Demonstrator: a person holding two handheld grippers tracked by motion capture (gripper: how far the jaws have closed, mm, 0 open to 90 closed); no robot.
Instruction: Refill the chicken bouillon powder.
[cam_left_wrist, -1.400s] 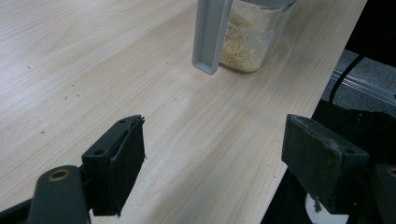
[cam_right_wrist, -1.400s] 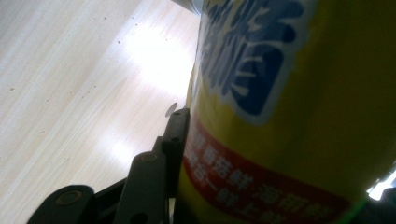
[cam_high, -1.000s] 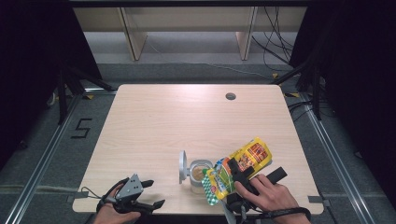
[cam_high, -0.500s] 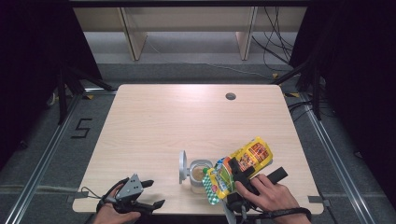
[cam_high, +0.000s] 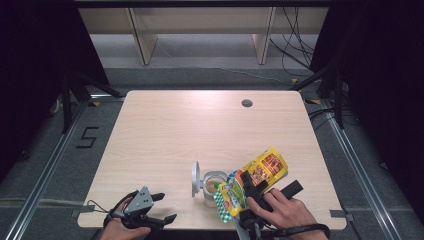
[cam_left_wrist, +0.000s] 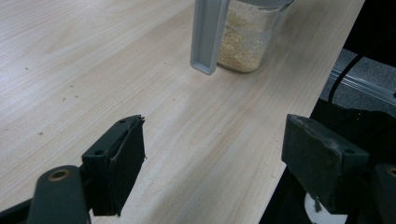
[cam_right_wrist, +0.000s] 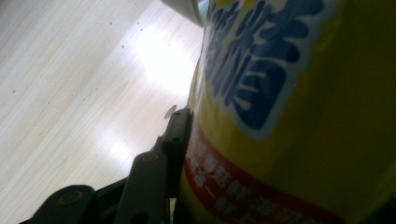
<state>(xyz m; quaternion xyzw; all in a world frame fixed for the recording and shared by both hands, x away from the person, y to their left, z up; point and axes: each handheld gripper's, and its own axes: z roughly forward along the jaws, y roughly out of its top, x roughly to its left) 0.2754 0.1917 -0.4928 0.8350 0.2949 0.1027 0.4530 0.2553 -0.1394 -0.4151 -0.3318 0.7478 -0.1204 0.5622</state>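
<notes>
We've got a light wood table (cam_high: 165, 140) taking up most of the high view. Down at its near edge, right of centre, is the yellow bag (cam_high: 262, 167), tipped over a clear jar (cam_high: 212, 186) with pale crumbs inside, its lid (cam_high: 195, 178) flipped up on the left. Our right gripper (cam_high: 248, 192) is clamped on the bag; in the right gripper view one black pad (cam_right_wrist: 180, 135) presses flat against the printed side. Our left gripper (cam_high: 157, 207) sits at the near left edge, well apart from the jar, jaws spread wide, nothing between them.
</notes>
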